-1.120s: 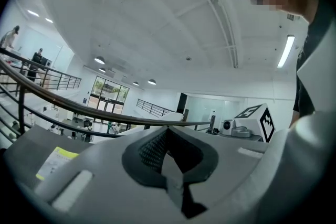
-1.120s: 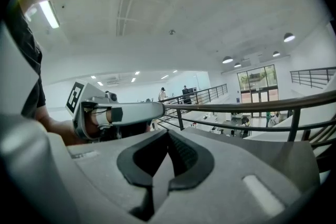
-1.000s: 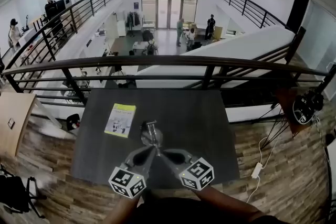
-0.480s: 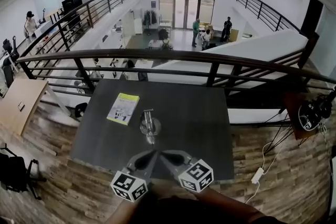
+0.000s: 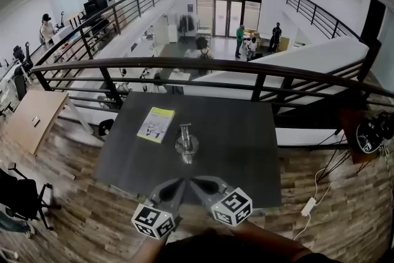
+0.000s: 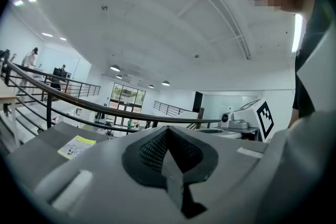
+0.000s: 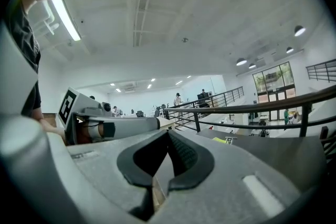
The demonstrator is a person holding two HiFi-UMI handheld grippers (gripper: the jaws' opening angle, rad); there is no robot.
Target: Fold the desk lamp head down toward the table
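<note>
**A:** How do the two tools stand?

**B:** Both are closed with nothing in them. In the left gripper view, the ribbed pads of the left tool (image 6: 167, 131) meet along one seam. The right gripper view shows the same on the right tool (image 7: 168, 136).

**A:** And from the head camera?

**B:** It shows what neither tool camera can. The left tool (image 5: 180, 181) and the right tool (image 5: 190, 181) lie side by side with their tips almost touching. They form a narrow V just above the near edge of the bench (image 5: 246, 145).

**A:** Where is the desk lamp?

**B:** The desk lamp (image 5: 186, 145) stands on the bench straight ahead of the joined tips and apart from them. Neither tool touches it. Only the head view shows it clearly. From above, I cannot tell how far its head is bent.

**A:** Is anything near it?

**B:** A yellow-edged booklet (image 5: 156, 124) lies flat beyond the lamp, on the left tool's side. The left gripper view shows it too, low on the bench top, left of the jaws.

**A:** Do the tool cameras add anything else?

**B:** Each one shows the other tool. The left gripper view has the right tool's marker cube (image 6: 265, 115) on its right. The right gripper view has the left tool's cube (image 7: 67, 105) on its left, along with that tool's long grey body.

**A:** And farther out?

**B:** A dark railing (image 5: 203, 64) runs beyond the far edge of the bench. Past it, the head view looks down into a hall with people standing on a lower floor.
</note>
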